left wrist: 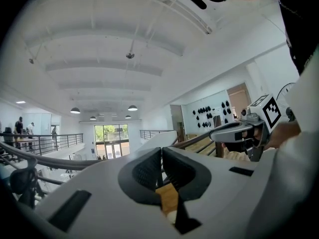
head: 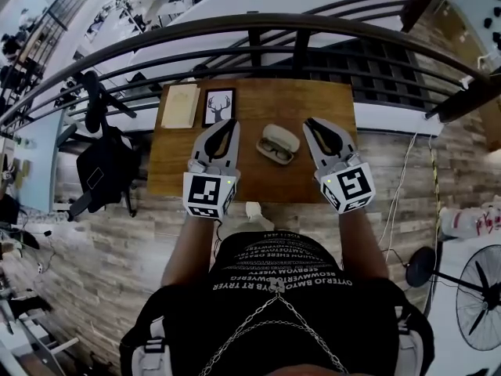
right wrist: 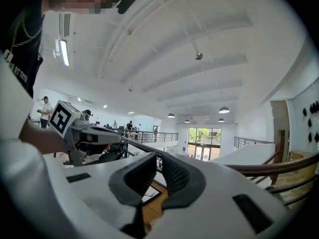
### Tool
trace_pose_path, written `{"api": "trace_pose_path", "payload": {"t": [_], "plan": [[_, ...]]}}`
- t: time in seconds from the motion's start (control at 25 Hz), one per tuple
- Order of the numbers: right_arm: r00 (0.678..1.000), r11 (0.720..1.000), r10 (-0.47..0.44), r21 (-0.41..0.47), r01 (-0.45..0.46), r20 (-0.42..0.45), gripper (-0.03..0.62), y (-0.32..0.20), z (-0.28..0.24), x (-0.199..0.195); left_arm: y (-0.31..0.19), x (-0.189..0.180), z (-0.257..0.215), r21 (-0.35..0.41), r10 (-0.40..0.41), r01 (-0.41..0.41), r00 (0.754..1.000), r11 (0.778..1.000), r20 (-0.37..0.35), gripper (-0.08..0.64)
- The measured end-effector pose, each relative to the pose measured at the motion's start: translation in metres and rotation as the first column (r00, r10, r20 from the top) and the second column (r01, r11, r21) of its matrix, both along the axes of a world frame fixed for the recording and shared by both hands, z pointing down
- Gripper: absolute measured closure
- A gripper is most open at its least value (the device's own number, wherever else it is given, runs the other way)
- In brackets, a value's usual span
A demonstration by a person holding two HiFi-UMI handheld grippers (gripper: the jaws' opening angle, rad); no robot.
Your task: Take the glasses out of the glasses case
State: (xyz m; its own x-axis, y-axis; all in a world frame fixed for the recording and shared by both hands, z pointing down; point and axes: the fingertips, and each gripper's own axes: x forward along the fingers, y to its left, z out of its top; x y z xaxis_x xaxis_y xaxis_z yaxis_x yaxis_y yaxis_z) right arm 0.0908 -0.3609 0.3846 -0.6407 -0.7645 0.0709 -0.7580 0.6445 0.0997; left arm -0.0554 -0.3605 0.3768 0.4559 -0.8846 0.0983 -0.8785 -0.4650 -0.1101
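Observation:
An open cream glasses case (head: 279, 144) lies in the middle of the wooden table (head: 172, 163), with dark-framed glasses (head: 273, 151) resting in its near half. My left gripper (head: 228, 124) hovers just left of the case, jaws together and holding nothing. My right gripper (head: 311, 123) hovers just right of the case, also shut and holding nothing. In the left gripper view my left gripper (left wrist: 161, 156) points level over the railing, with the right gripper (left wrist: 234, 131) off to its side. The right gripper view shows my right gripper (right wrist: 158, 166) shut and the left gripper (right wrist: 102, 135) beside it.
A tan notebook (head: 181, 106) and a framed deer picture (head: 218, 106) lie at the table's far left. A dark metal railing (head: 258, 27) runs behind the table. A black bag (head: 102, 167) hangs to the left. A floor fan (head: 479, 290) stands at the lower right.

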Motion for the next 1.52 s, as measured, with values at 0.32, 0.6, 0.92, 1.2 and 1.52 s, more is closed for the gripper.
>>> {"api": "trace_pose_path", "payload": {"t": [0.32, 0.6, 0.92, 1.2, 1.52], "plan": [[0.999, 0.997, -0.029, -0.077, 0.028, -0.019, 0.506, -0.029, 0.025, -0.01, -0.028, -0.005, 0.011, -0.032, 0.003, -0.003, 1.0, 0.999, 0.008, 0.528], [0.997, 0.991, -0.054, -0.122, 0.048, -0.05, 0.471, -0.042, 0.049, -0.024, -0.04, -0.01, 0.023, -0.056, 0.012, -0.012, 1.0, 0.998, 0.006, 0.528], [0.993, 0.98, -0.068, -0.192, 0.048, -0.1, 0.465, -0.048, 0.088, -0.036, -0.044, -0.025, 0.033, -0.076, 0.012, -0.012, 1.0, 0.997, 0.003, 0.526], [0.99, 0.957, -0.115, -0.276, 0.09, -0.076, 0.457, -0.049, 0.125, -0.053, -0.046, -0.037, 0.037, -0.079, 0.007, -0.007, 1.0, 0.997, -0.004, 0.526], [0.981, 0.933, -0.126, -0.354, 0.066, -0.15, 0.454, -0.051, 0.174, -0.054, -0.048, -0.044, 0.042, -0.09, 0.0, -0.002, 1.0, 0.996, -0.014, 0.528]]}}
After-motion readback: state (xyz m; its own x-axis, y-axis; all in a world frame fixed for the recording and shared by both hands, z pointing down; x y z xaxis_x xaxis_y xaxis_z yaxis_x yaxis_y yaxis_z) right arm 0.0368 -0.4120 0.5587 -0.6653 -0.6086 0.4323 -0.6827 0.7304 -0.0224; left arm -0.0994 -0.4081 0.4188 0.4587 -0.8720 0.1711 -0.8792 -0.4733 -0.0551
